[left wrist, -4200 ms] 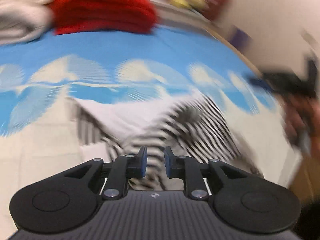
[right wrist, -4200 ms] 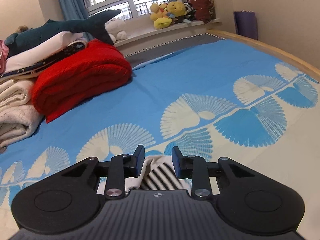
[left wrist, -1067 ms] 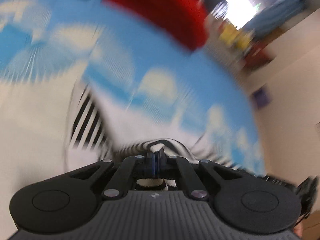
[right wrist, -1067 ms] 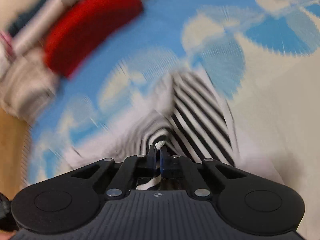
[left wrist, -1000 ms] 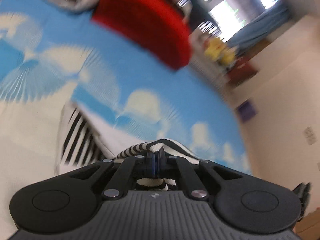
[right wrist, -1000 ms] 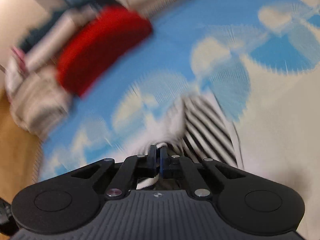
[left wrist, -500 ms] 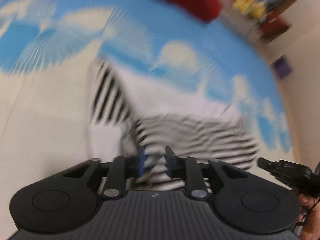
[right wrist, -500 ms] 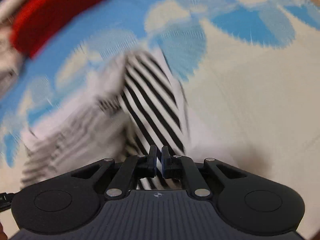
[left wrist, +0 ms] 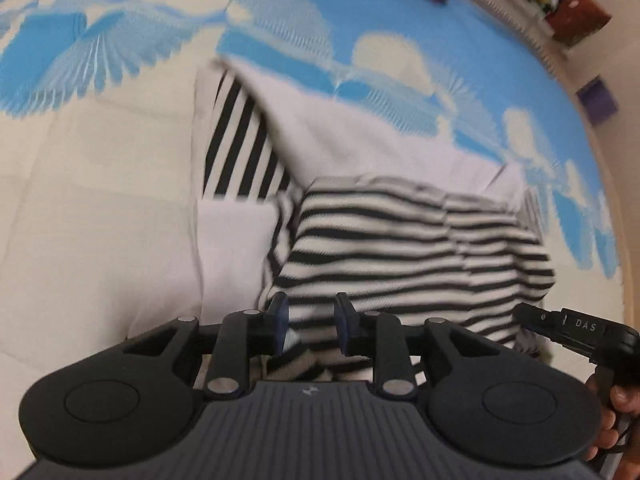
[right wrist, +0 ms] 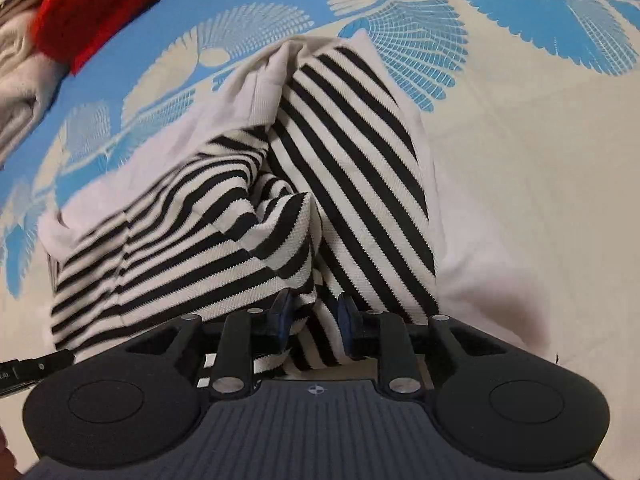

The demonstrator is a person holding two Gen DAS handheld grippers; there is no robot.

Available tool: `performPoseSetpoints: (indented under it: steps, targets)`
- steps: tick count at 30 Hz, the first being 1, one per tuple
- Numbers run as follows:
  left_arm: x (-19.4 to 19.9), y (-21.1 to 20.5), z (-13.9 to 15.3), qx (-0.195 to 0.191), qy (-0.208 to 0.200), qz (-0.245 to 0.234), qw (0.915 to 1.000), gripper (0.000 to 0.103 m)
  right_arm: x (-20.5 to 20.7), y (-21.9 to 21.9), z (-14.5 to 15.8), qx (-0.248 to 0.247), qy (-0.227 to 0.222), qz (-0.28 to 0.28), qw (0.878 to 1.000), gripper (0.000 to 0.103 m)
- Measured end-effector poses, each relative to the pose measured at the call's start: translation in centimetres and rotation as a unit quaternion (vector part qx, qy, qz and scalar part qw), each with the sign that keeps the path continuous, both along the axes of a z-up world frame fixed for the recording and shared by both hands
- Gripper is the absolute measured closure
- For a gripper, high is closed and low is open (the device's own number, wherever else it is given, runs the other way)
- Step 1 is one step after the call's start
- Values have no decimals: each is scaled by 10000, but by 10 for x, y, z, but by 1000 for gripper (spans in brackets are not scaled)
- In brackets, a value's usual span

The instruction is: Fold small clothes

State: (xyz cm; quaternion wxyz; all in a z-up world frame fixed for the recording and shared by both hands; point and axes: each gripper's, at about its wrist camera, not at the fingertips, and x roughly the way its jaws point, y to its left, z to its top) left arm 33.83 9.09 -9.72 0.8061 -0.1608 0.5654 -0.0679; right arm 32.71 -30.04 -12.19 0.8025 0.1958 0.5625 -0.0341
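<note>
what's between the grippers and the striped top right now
Nothing visible. The striped top lies on the bed, its folded edge between the parted jaws of both the left gripper and the right gripper, which have just been opening.

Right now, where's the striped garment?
The striped garment lies on the blue-and-cream bedspread, centre of both wrist views, just ahead of each gripper's parted fingertips; the red blanket sits beyond, upper left.
</note>
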Motion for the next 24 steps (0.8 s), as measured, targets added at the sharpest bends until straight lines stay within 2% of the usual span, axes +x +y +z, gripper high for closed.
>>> performPoseSetpoints:
  steps: [3, 6, 8, 10, 11, 12, 14, 16, 18, 22, 24]
  targets:
    - [-1, 1, 11, -215, -268, -57, 9994, 74, -4, 0, 25, 81, -646, 96, 9978, 77]
    - [0, -2, 6, -185, -69, -32, 9998, 73, -6, 0, 37, 546, -1048, 101, 9929, 75]
    - [1, -6, -9, 126, 286, -161, 9994, 73, -1, 0, 28, 619, -950, 179, 9934, 75]
    - [-1, -12, -15, 343, 364, -358, 9981, 73, 2, 4, 10, 207, -400, 327, 9984, 75]
    - [-3, -13, -11, 407, 256, -393, 9981, 73, 2, 5, 2, -68, -155, 346, 9993, 75]
    - [-6, -14, -4, 462, 102, -403, 9981, 73, 0, 4, 1, -162, -120, 317, 9993, 75]
    - [-17, -14, 19, 525, -403, -407, 9970, 73, -6, 2, 12, -171, -285, 259, 9991, 75]
    - [-32, -13, 44, 674, -968, -381, 9923, 72, -17, 4, 36, -392, -772, 338, 9957, 75]
    - [-51, -9, 67, 756, -1369, -329, 9871, 72, -34, 1, 63, -582, -1252, 257, 9901, 75]
    - [-92, 4, 109, 650, -1747, -303, 9820, 72, -77, -13, 115, -273, -1867, -58, 9820, 75]
    - [-121, 11, 125, 615, -1901, -293, 9794, 72, -103, -15, 137, -171, -2192, -34, 9755, 74]
